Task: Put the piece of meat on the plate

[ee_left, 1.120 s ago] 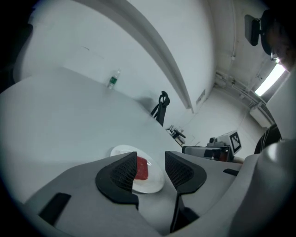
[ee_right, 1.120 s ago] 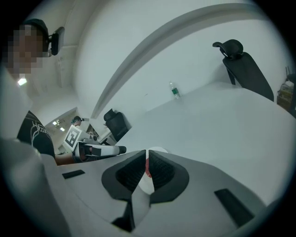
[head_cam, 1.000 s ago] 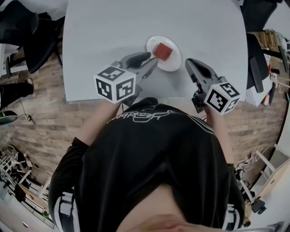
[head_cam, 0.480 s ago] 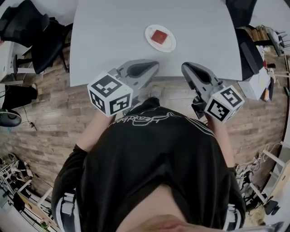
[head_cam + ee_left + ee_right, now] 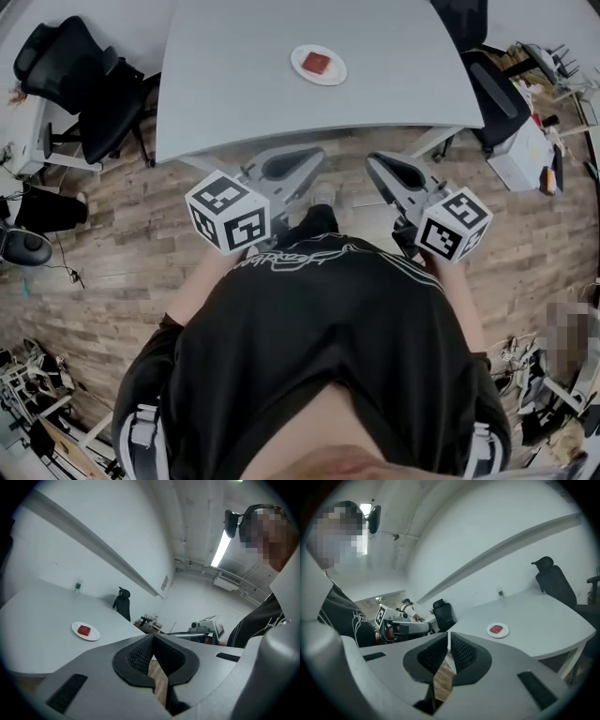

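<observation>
Sitting on white plate: red piece of meat, 12 o'clock in head view, on grey table. Left gripper at 6 o'clock from plate, right gripper at 5 o'clock. Both off the table over wood floor, well apart from plate. Both jaw pairs together, nothing between.

Ahead of my grey left gripper: red square meat piece, white round plate, pale grey tabletop; beneath, brown wood-plank floor.
</observation>
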{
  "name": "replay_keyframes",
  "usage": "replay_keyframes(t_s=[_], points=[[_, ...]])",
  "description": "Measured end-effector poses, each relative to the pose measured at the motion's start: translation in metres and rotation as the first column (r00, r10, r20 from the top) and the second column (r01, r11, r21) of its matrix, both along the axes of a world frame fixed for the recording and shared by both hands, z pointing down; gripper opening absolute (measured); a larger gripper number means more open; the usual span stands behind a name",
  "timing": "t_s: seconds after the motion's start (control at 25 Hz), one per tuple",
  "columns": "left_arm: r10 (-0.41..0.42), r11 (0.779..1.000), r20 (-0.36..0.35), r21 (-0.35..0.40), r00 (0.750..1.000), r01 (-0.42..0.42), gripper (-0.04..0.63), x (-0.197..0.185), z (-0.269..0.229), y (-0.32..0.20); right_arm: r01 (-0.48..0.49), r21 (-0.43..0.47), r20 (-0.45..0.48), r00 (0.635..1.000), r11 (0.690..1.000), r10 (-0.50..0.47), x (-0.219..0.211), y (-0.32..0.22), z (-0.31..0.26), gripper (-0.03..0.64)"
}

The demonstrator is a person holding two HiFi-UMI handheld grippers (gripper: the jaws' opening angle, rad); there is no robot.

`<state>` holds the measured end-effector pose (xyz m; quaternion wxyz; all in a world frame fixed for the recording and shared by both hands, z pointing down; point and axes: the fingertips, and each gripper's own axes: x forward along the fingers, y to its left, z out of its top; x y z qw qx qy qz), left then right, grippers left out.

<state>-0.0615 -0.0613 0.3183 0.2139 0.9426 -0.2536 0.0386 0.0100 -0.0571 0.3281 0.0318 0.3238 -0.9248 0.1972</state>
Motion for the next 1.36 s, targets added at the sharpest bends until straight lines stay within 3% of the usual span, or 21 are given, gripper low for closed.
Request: replay_keyframes(t_s=[0.16,0.44,1.36], points=[[0.000,1.000,-0.015,0.028,1.000,0.001,0.008,0.004,-0.008,0.030,-0.010,0.016,-0.015,1.000,1.000,0.011,0.007,0.030,-0.004,0.021],[-0.018,0.993,0.031,0.118,0.999,0.014,0.008,0.007,-0.023,0.061,-0.004,0.046,-0.014,1.000,0.999,0.004,0.005,0.056,-0.012,0.020],[-0.042,0.988,0.072,0.148,0.996,0.031,0.008,0.010,-0.031,0.111,0.026,0.063,-0.002,1.000,0.998,-0.026,0.002,0.102,-0.014,0.020]])
